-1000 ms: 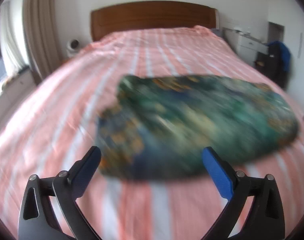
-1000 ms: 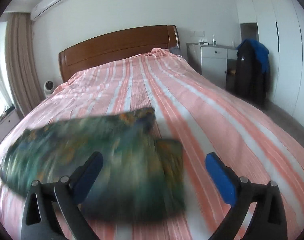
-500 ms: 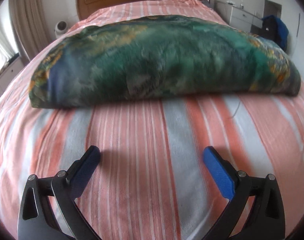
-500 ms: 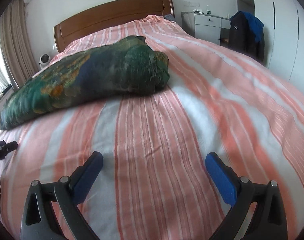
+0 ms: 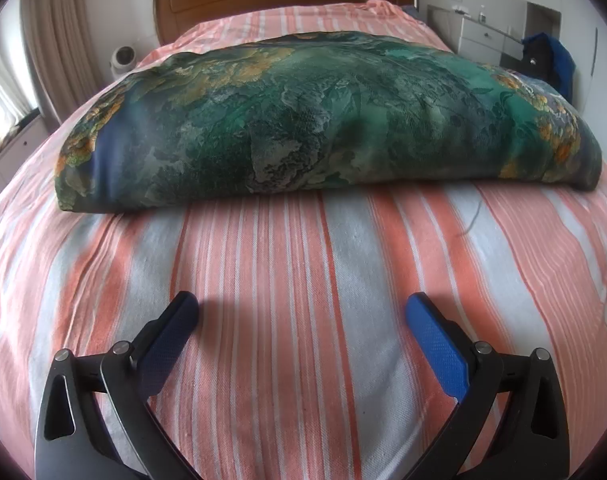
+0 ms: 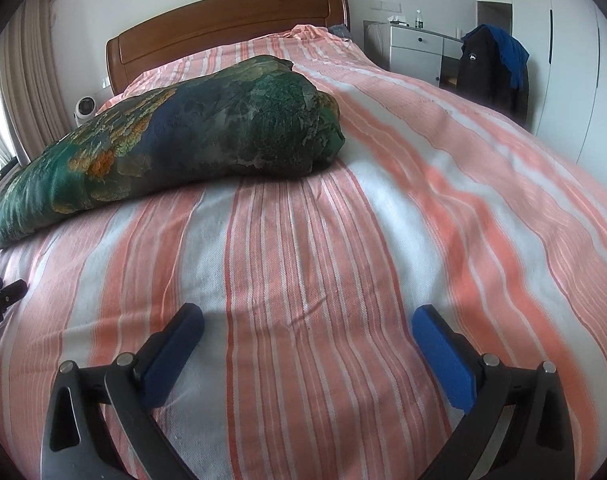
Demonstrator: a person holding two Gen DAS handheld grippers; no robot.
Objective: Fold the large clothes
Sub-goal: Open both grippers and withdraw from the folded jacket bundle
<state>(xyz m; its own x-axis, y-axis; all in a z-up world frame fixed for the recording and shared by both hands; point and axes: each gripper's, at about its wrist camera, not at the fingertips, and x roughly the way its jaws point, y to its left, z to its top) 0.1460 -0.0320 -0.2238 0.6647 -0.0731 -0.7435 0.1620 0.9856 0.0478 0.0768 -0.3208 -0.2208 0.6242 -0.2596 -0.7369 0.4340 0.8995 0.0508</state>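
Observation:
A folded green, blue and orange patterned garment (image 5: 327, 120) lies as a thick bundle across the striped bed (image 5: 287, 280). In the right wrist view the same garment (image 6: 175, 136) fills the left half, its right end rounded. My left gripper (image 5: 301, 316) rests low over the sheet, short of the bundle's near edge, open with nothing between its blue pads. My right gripper (image 6: 307, 320) is open too, low over bare sheet to the right of the bundle. The tip of the left gripper (image 6: 1, 290) shows at the left edge of the right wrist view.
A wooden headboard (image 6: 227, 36) closes the far end of the bed. A white dresser (image 6: 419, 52) and a chair hung with dark and blue jackets (image 6: 493, 64) stand on the right. Curtains (image 5: 59, 44) and a small white fan (image 5: 123, 58) are on the left.
Both grippers have dropped from high above the bed to just over the sheet, close in front of the garment. The garment has not changed shape. Both stay open.

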